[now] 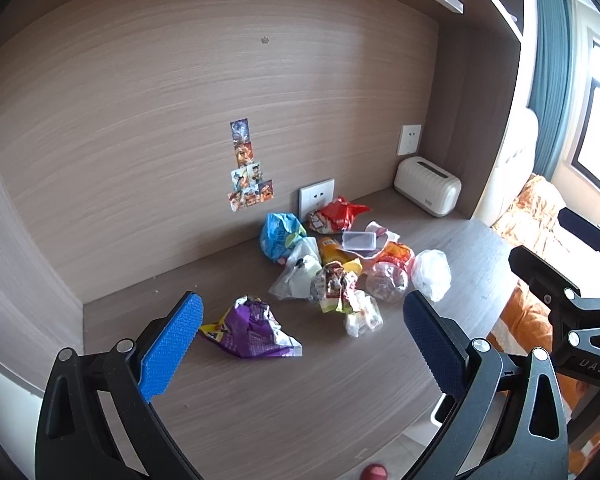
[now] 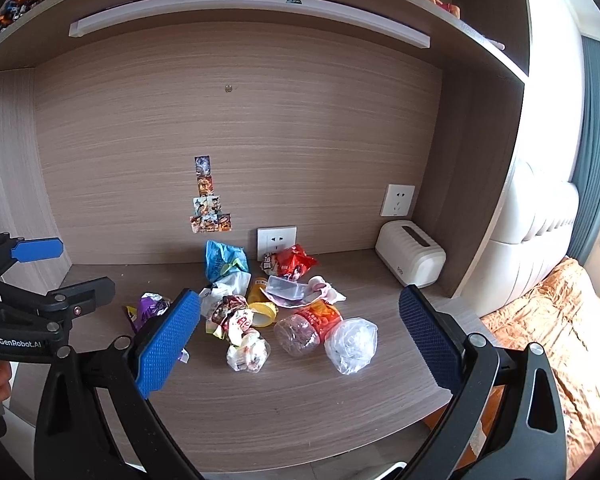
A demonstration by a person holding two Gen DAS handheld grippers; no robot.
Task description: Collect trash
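We see soft daylight from the window (image 1: 598,136) at right; fisheye bends and darkens the edges.

Left gripper (image 1: 302,340): black frame, silver rivets, blue knurled pads (image 1: 172,346) lining the jaws. Right gripper (image 2: 300,334): same build. White "GenRobot.AI" lettering marks the left gripper's body, per the right view.

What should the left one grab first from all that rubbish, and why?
Probably the purple wrapper. It lies apart from the main pile, nearest the left gripper, whose jaws stand open and empty with the wrapper just ahead between them. Easing forward and down to close on its crumpled top looks like the simplest start. The right gripper is open too, facing the pile.
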